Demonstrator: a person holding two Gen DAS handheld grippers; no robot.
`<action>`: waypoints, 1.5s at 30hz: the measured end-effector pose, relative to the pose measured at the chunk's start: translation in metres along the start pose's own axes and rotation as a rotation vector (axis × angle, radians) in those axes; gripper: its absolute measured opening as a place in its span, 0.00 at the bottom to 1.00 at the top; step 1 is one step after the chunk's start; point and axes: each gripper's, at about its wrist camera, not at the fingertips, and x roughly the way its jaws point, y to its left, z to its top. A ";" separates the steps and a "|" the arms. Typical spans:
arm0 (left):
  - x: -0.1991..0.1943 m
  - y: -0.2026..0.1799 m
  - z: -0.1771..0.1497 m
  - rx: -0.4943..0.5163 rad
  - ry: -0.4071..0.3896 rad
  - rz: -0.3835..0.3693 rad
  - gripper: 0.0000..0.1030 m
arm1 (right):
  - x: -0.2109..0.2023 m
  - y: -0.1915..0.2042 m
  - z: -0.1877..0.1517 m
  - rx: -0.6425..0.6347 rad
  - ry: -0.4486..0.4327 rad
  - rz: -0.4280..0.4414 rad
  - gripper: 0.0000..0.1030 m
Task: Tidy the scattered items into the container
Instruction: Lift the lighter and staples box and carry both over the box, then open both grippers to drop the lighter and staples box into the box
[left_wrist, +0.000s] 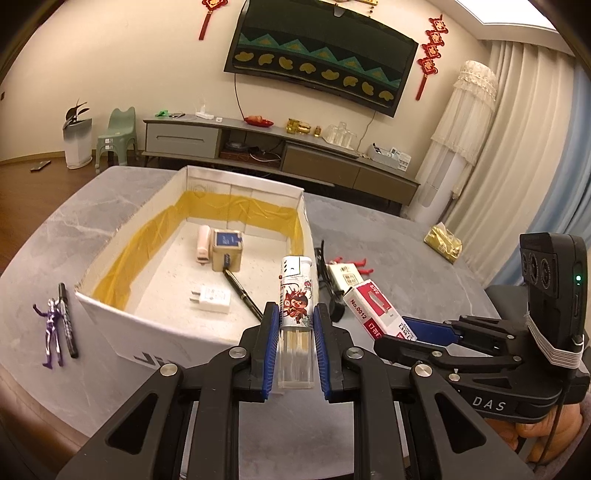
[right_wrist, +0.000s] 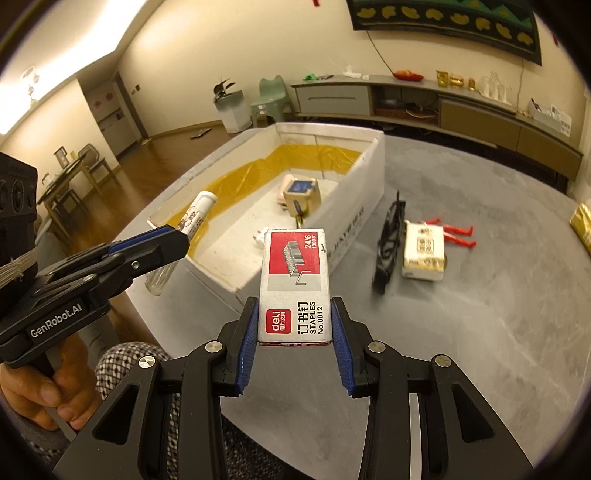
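Nearest the left wrist camera, left gripper clamped on a tall clear-bodied plastic lighter with a cartoon print, upright between the blue pads, above the near wall of the white cardboard box lined with yellow tape. In the right wrist view, right gripper clamped on a red-and-white cardboard box of staples, held off the grey marble-pattern table, just near of the box's right corner. At the lower left of that view, a hand around the left gripper's handle.

On the table left of the box, a small purple-and-silver toy figure lying beside a black marker pen.

Inside the box: white plug adapter near, black pen beside it, tan cube with a blue top and pale pink cylinder farther in.

Right of the box: black tangled item, small white packet with printed label partly over a red toy figure. Far right, gold foil packet.
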 end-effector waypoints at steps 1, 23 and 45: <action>0.000 0.002 0.002 0.001 -0.004 0.002 0.19 | 0.000 0.002 0.003 -0.006 -0.001 -0.001 0.38; 0.006 0.048 0.047 0.004 -0.042 0.056 0.19 | 0.022 0.029 0.063 -0.114 -0.012 -0.010 0.38; 0.078 0.084 0.077 0.075 0.166 0.176 0.19 | 0.109 0.002 0.140 -0.124 0.088 -0.013 0.38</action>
